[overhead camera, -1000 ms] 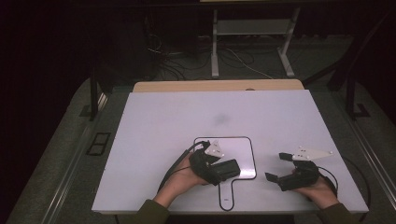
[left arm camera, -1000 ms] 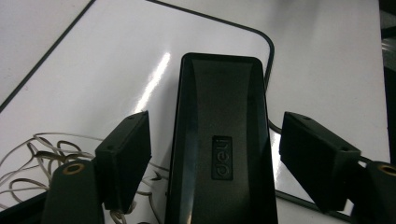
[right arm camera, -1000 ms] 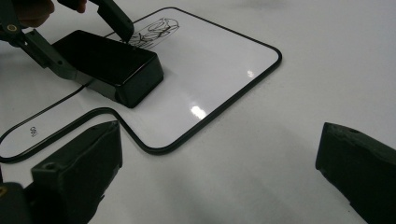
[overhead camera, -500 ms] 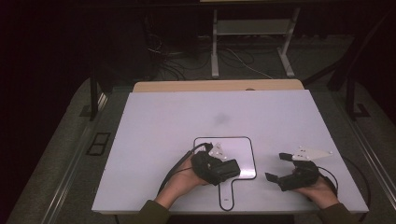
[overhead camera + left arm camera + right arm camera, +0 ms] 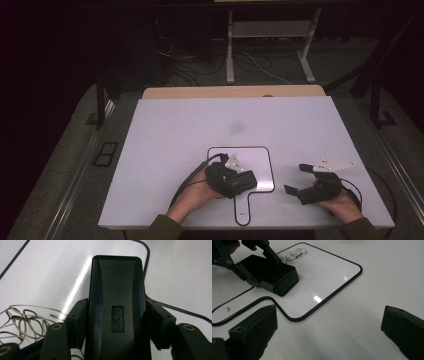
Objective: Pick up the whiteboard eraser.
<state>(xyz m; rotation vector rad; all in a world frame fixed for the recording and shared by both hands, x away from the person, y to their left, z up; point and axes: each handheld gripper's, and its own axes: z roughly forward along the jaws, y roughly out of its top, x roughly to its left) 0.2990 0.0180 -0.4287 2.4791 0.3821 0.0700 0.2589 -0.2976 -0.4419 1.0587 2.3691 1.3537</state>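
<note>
The eraser point(image 5: 116, 312) is black with a small grey label; the little board point(image 5: 322, 280) is shiny white with a thin black edge and a thin dark scribble point(image 5: 293, 255) on it; the table point(image 5: 175, 130) is white; both grippers' jaws are black, with 1 grey plate point(image 5: 334, 163) on top.

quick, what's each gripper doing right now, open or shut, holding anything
Left gripper: jaws have just been closing and are now shut on the black eraser, which rests on the small whiteboard.
Right gripper: open, holding nothing.
</note>
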